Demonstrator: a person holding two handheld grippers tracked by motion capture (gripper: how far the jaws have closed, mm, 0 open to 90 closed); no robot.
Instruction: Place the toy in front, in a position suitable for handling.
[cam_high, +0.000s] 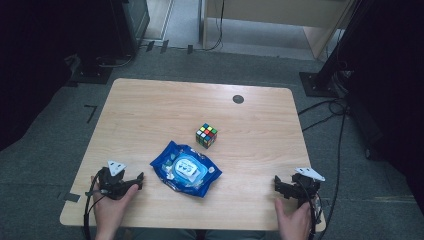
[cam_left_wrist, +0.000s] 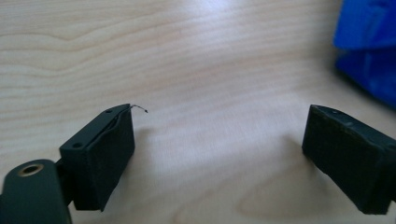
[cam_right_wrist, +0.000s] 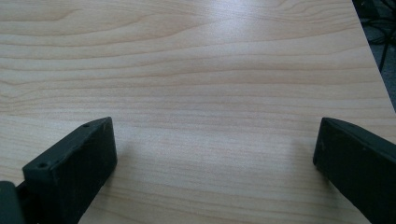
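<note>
A light wooden table with rounded corners (cam_high: 150, 110) stands on a grey floor. Near the middle of it lies a soft blue plastic pack of wipes with a white label on top (cam_high: 186, 169). Just behind the pack, a little to the right, sits a small cube puzzle with many coloured squares (cam_high: 206, 135). The cube and the pack are close but do not touch. Far back on the table there is a small round dark spot (cam_high: 238, 99); it is too small to tell what it is.

The person's left hand (cam_high: 107, 205) holds the left black gripper (cam_high: 136, 181) low at the near left part of the table. It points to the right, at the blue pack, and sits just beside it without touching. In the left gripper view its jaws stand wide apart, with bare wood between them, and the blue pack (cam_left_wrist: 369, 51) shows at the top right corner.

The person's right hand (cam_high: 294, 220) holds the right black gripper (cam_high: 282, 186) at the near right corner of the table, well apart from the pack and the cube. In the right gripper view its jaws are wide apart too, over bare wood.
</note>
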